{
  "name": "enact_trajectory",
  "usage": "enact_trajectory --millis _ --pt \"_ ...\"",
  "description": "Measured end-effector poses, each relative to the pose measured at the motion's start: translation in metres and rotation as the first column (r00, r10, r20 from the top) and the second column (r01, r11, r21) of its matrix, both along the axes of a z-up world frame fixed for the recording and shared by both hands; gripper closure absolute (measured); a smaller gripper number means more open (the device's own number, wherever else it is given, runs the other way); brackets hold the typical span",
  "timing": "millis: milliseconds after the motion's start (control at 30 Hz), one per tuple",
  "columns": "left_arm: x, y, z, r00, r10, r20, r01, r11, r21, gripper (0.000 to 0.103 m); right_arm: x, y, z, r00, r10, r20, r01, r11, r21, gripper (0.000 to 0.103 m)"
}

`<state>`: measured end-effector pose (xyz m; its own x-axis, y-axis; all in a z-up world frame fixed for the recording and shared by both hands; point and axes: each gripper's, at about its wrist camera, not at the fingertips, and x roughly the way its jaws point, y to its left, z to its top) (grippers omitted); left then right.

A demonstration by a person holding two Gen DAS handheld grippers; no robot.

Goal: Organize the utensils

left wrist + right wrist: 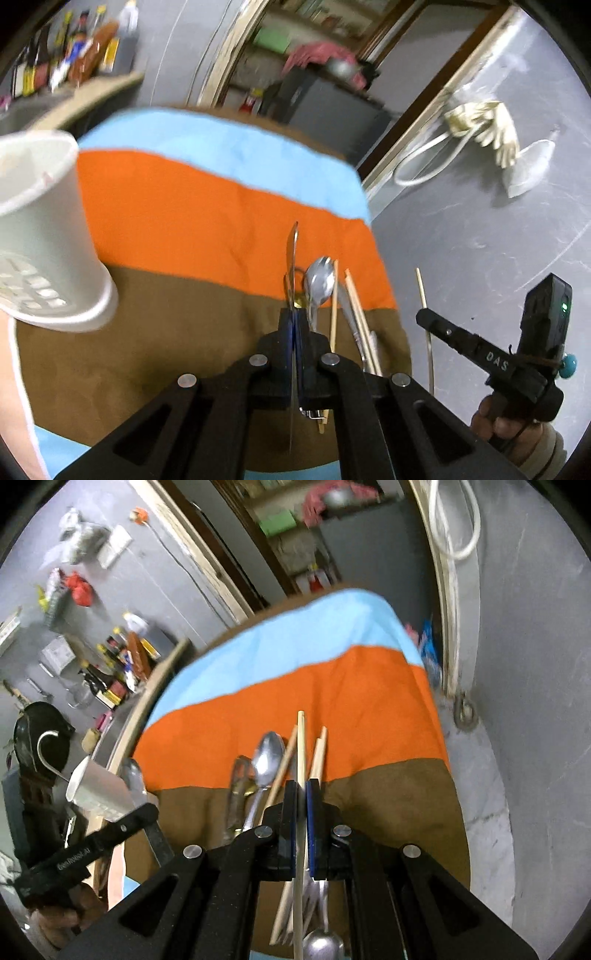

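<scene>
Two utensils held: a flat metal utensil in the left gripper; one chopstick in the right gripper.
Left tongs: clamped on the metal utensil, seen edge-on, its tip lifted above the cloth.
Right tongs: clamped on the chopstick, which runs forward between the pads and back under the gripper body.
Loose utensils: a spoon, further chopsticks and a dark-handled tool lie bunched on the brown band, just beside both grippers.
Cloth: a striped tablecloth, blue, orange and brown bands, covers the table.
Holder: a white utensil cup with a perforated base, tilted, at the left of the left wrist view, well apart from the bunch.
Surroundings: grey floor; blurred bottles on a counter.
</scene>
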<state>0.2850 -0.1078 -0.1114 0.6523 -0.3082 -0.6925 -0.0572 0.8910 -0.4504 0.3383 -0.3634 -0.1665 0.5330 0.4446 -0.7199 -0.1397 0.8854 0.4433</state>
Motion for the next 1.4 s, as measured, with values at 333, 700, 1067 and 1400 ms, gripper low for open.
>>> enact_trajectory --millis 333,700,1067,1400 --pt "-0.019 0.040 0.059 0.987 0.022 0.160 -0.024 1.000 0.011 0.101 -0.042 0.029 0.065 0.969 -0.006 0.246 -0.019 0.995 0.098 0.099" --pt "-0.052 0.111 0.125 0.973 0.044 0.229 -0.053 0.998 0.036 0.101 -0.052 0.104 0.142 0.837 0.036 0.546 -0.133 0.981 0.139 0.099" --pt "-0.090 0.201 0.176 0.950 0.125 0.286 -0.149 0.987 0.066 0.101 -0.043 0.191 0.182 0.754 -0.011 0.657 -0.191 0.953 0.234 0.099" --pt "-0.075 0.256 0.147 0.961 0.193 0.196 -0.221 0.967 0.129 0.101 -0.032 0.255 0.165 0.730 -0.073 0.680 -0.147 0.954 0.260 0.099"
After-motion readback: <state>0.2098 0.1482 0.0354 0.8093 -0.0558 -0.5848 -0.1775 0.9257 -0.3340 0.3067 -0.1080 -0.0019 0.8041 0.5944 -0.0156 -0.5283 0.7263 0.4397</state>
